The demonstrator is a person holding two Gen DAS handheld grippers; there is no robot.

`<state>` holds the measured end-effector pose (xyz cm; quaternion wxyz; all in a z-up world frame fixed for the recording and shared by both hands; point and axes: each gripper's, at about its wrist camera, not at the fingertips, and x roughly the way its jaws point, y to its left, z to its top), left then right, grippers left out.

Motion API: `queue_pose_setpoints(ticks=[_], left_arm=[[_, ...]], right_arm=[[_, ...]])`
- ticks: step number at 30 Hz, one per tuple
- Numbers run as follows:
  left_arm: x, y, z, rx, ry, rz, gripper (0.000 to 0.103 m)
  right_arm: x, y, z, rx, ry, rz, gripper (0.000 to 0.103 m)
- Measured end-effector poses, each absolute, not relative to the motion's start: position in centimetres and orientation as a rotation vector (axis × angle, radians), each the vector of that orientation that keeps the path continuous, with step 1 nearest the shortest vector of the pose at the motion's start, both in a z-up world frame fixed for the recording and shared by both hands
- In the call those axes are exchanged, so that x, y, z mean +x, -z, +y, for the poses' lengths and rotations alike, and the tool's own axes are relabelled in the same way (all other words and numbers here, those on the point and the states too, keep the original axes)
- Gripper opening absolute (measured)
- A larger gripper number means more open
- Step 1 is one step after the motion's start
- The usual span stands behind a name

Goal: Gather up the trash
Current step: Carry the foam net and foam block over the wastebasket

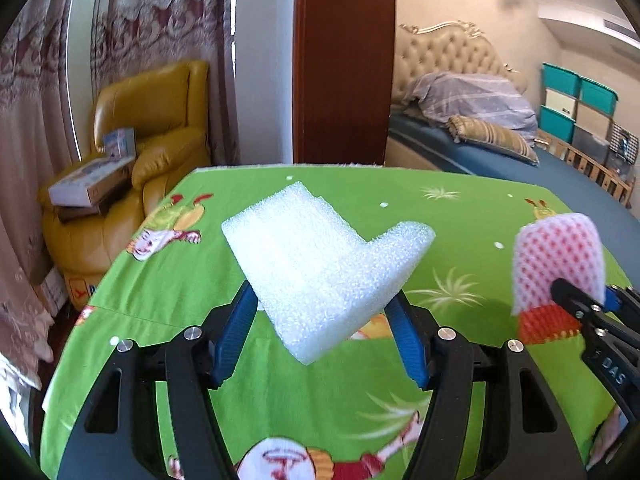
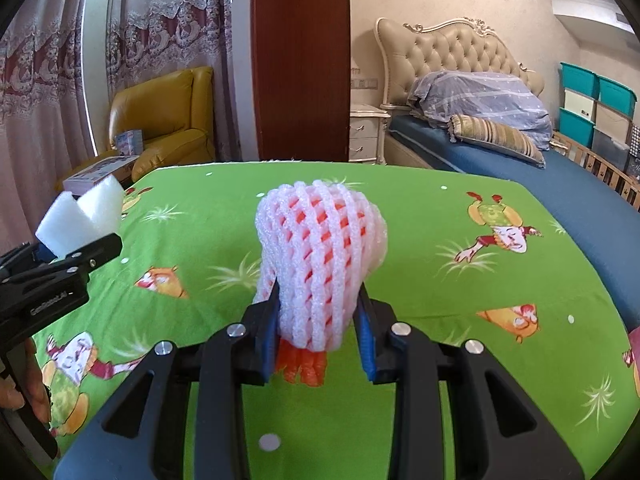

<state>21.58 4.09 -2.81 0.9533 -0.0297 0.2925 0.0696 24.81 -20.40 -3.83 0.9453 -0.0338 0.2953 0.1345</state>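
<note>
An L-shaped piece of white foam [image 1: 320, 264] hangs above the green cartoon-print cloth [image 1: 160, 300], and my left gripper [image 1: 323, 296] is shut on its lower part with both blue pads against it. In the right wrist view the same foam piece [image 2: 80, 216] sticks up from the left gripper [image 2: 80, 248] at the far left. My right gripper [image 2: 319, 294] is shut on a pink-white foam fruit net [image 2: 320, 240] with an orange net showing under it. That net [image 1: 560, 256] and the right gripper [image 1: 576, 300] show at the right edge of the left wrist view.
The green cloth [image 2: 440, 220] covers a table. Behind it stand a yellow armchair [image 1: 152, 140] with boxes, a dark wooden panel [image 1: 344, 60], a bed [image 1: 520, 160] with pillows and teal storage bins [image 1: 576, 96]. A hand [image 2: 28, 392] holds the left gripper's handle.
</note>
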Motion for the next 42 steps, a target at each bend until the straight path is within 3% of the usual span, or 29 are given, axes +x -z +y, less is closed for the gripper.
queue_pose_setpoints(ticks=[23,42], left_arm=[[15.1,3.2,1.3,0.037,-0.059,0.535,0.061],[13.5,1.1,-9.2,0.173,0.189,0.469,0.061]], right_arm=[[16.9,2.5,-21.8,-0.111,-0.328,0.559,0.031],[12.7,0.2,-32.5,-0.08,-0.189,0.492,0.031]])
